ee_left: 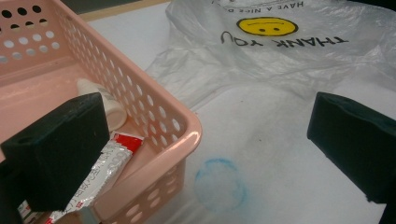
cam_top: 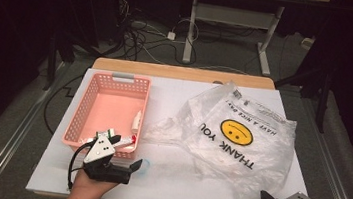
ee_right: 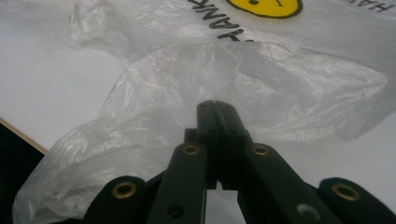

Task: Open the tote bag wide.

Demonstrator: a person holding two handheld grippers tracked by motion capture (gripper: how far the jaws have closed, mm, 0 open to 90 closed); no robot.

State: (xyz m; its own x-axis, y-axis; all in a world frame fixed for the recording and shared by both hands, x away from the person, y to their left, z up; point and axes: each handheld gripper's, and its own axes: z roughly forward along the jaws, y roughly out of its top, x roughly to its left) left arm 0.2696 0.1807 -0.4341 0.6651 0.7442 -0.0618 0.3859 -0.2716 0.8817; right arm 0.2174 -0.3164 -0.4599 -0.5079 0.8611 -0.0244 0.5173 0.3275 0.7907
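The plastic bag lies crumpled right of the pink basket, its near edge apparently pinched by the closed right claw. The left claw, spread, hovers at the basket's near corner; the tubes are not yet bagged.

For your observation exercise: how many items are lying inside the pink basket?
2. A white tube lies against the pink basket's wall on the bag side; a red-and-silver packet lies in its near corner, by the left gripper. More may be hidden behind that gripper.
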